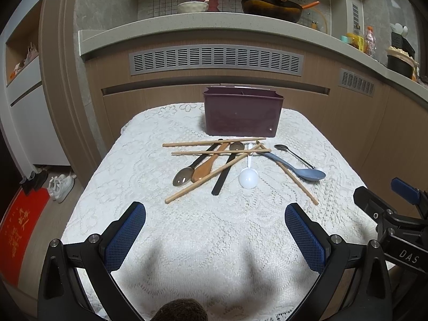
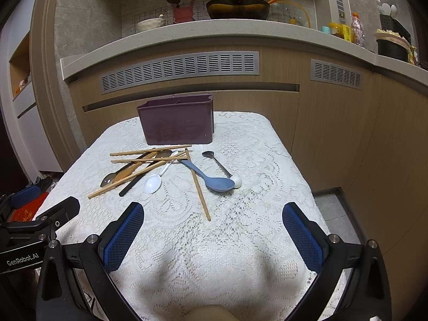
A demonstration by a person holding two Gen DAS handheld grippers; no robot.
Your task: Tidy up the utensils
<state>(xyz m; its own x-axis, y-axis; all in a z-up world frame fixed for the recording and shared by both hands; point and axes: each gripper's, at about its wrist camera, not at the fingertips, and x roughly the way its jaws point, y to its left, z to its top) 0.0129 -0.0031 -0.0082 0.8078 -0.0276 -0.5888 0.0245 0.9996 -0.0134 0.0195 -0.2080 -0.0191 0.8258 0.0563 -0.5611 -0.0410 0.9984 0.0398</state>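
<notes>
On the lace-covered table, the left gripper hovers with its jaws spread wide, nothing between them. Ahead lies a jumble of utensils: a metal spoon, a wooden spoon, crossed chopsticks, a white scoop and a blue spoon. Behind them stands the purple holder. The right gripper hovers alongside, jaws equally wide and empty.
</notes>
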